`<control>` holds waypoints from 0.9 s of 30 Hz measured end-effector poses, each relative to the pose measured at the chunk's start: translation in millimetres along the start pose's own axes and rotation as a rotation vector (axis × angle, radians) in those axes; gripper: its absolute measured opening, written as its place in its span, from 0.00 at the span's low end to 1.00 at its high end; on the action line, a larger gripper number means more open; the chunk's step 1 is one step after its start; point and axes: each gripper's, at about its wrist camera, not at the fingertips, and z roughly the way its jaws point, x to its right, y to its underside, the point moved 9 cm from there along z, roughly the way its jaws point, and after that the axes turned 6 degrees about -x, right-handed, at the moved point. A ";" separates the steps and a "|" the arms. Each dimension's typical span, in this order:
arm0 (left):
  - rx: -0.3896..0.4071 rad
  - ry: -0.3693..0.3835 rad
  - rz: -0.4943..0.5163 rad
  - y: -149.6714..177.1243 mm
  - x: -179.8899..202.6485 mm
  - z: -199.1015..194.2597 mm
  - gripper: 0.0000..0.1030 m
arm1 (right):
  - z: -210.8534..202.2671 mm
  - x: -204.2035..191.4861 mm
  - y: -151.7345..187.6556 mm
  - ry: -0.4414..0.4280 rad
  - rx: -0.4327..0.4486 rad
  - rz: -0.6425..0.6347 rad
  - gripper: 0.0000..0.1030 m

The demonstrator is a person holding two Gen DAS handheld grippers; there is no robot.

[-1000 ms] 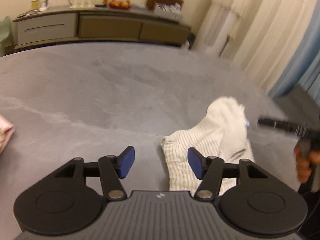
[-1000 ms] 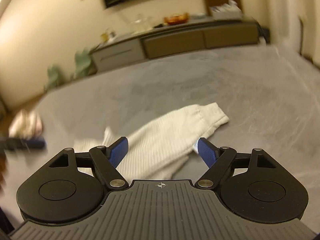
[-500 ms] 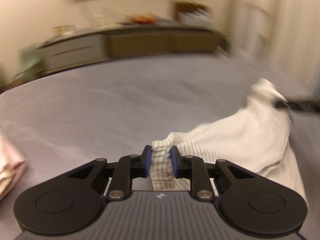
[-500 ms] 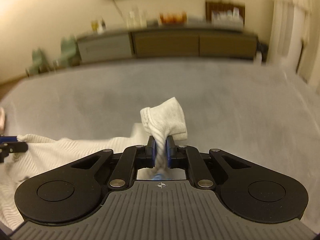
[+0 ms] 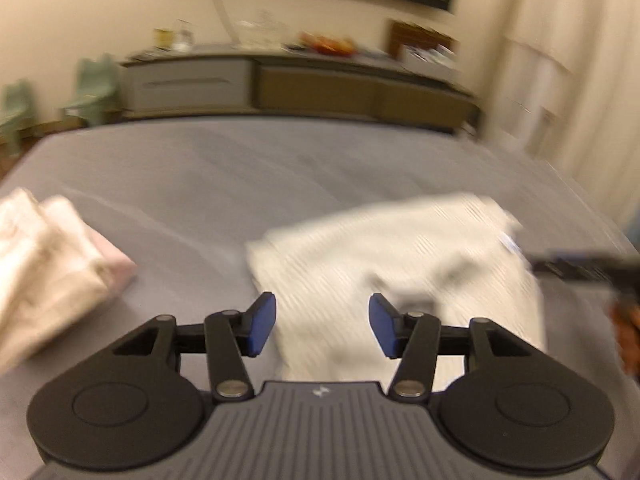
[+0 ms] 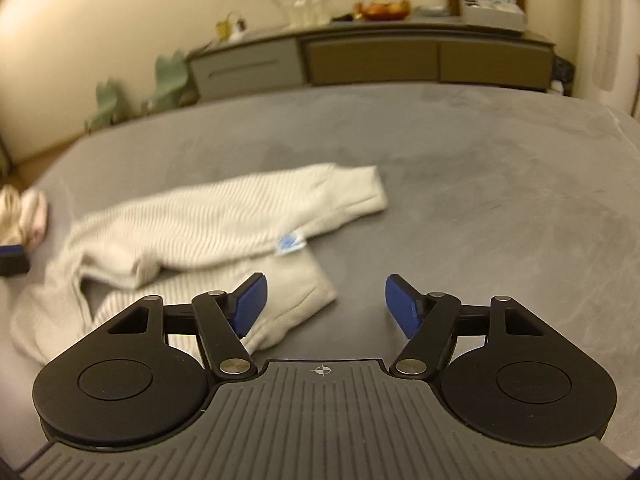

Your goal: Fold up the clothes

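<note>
I am opening both jaws: my left gripper (image 5: 322, 324) and right gripper (image 6: 325, 307) are spreading, pinching nothing. The sweater (image 6: 192, 220) is lying half-folded on the bed (image 6: 480, 168). Next move, I judge: regrasping for another fold.

Cream ribbed sweater (image 6: 208, 216) — pale-blue tag (image 6: 291, 243) — on grey bedcover (image 6: 480, 184); blue-padded black tongs (image 6: 324, 304).

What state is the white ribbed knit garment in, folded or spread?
Partly folded: the white ribbed knit garment lies on the grey bed doubled over itself, one layer over another, label showing at the fold; not a neat finished fold.
</note>
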 end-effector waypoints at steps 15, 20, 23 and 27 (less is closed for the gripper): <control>-0.030 -0.161 -0.184 -9.2 -62.7 34.1 0.46 | -97.5 36.0 4.2 -0.166 0.157 0.539 0.67; 0.052 -0.087 -0.143 1.5 -56.7 -17.5 0.51 | -77.8 -7.8 24.0 -0.004 0.013 0.032 0.67; 0.071 -0.050 -0.118 7.9 -49.2 -26.6 0.54 | -77.9 -45.7 39.0 0.000 0.021 -0.292 0.75; 0.032 -0.060 -0.101 9.9 -45.6 -11.6 0.54 | -80.5 -79.7 53.0 -0.046 0.026 -0.539 0.75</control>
